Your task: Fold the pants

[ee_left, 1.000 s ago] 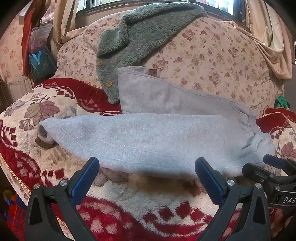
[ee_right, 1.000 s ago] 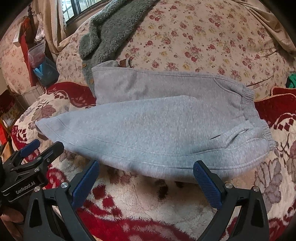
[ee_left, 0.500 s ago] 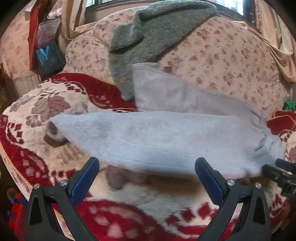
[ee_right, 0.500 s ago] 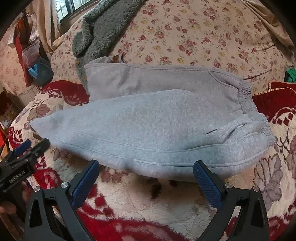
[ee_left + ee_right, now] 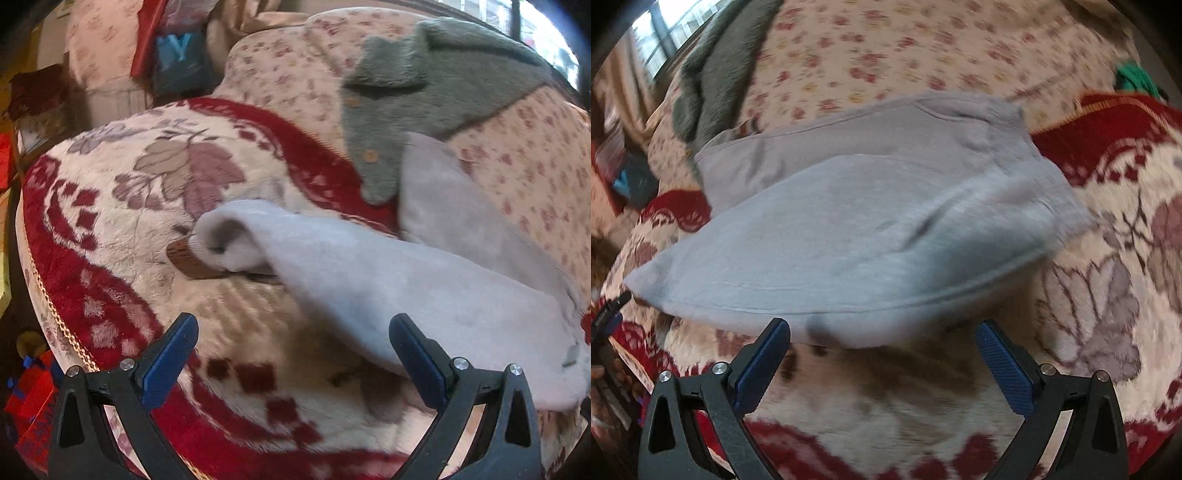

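Grey sweatpants (image 5: 424, 288) lie across a red and cream floral blanket (image 5: 140, 206), one leg laid partly over the other, cuffs to the left, waistband to the right. In the right wrist view the pants (image 5: 857, 229) fill the middle. My left gripper (image 5: 295, 354) is open and empty, just short of the near leg, close to its cuff (image 5: 229, 236). My right gripper (image 5: 882, 358) is open and empty, close to the near edge of the pants, toward the waistband end. The left gripper's tip shows at the left edge of the right wrist view (image 5: 609, 310).
A green fleece jacket (image 5: 424, 96) is draped over the floral sofa back (image 5: 535, 155), its lower edge against the far leg. A brown object (image 5: 188, 258) lies under the cuff. Bags and clutter (image 5: 173, 55) stand at far left. The blanket's edge (image 5: 48, 306) drops off at the left.
The left gripper has swung left toward the cuff end. The right gripper has moved right toward the waistband end and closer in. Both stay open; the pants have not moved.
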A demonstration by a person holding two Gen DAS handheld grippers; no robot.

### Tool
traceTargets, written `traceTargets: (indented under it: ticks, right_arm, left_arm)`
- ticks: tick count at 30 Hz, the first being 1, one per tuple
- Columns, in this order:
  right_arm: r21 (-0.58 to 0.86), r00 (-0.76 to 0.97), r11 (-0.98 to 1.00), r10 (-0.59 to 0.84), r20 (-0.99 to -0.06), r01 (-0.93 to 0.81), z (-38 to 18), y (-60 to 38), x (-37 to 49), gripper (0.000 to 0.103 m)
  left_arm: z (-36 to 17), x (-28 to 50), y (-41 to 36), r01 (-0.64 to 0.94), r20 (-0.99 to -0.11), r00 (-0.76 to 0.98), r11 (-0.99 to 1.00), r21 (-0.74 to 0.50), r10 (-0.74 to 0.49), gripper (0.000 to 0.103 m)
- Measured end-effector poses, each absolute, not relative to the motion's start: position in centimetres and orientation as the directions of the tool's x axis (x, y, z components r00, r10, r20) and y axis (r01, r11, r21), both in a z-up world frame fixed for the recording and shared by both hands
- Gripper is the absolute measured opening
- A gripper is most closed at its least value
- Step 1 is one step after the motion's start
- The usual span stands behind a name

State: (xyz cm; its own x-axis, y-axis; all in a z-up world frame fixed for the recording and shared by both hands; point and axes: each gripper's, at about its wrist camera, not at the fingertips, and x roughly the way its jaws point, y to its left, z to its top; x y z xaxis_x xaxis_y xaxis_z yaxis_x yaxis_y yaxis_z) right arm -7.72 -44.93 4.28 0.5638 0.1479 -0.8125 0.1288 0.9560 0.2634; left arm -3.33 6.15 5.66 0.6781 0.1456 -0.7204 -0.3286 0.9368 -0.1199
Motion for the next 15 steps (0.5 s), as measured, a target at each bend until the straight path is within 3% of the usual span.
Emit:
traceTargets:
  ticks: [9,13,14,15]
  right_arm:
    - [0.476,0.565,0.833,0.257,-0.784,0.281,1.4,-49.6,-5.7,0.103]
    - [0.519,0.620,0.821,0.283,-0.732,0.238,1.8,-49.7,-4.5,0.102]
    - [0.527,0.626,0.818,0.291,-0.723,0.229,1.8,-49.8,-4.3,0.096]
    - [0.539,0.627,0.814,0.307,-0.716,0.217,1.7,-49.7,-3.8,0.082]
  left_arm:
    - [3.5,-0.7,7.9,-0.338,-0.738,0.667,0.925,-0.172,0.106,0.103]
    - [2.9,0.8,8.3,-0.338,-0.740,0.667,0.921,-0.193,0.089,0.103]
    - [2.9,1.2,8.4,-0.337,-0.737,0.670,0.920,-0.200,0.086,0.103]
    - [2.8,1.6,8.5,-0.337,-0.733,0.675,0.919,-0.204,0.085,0.103]
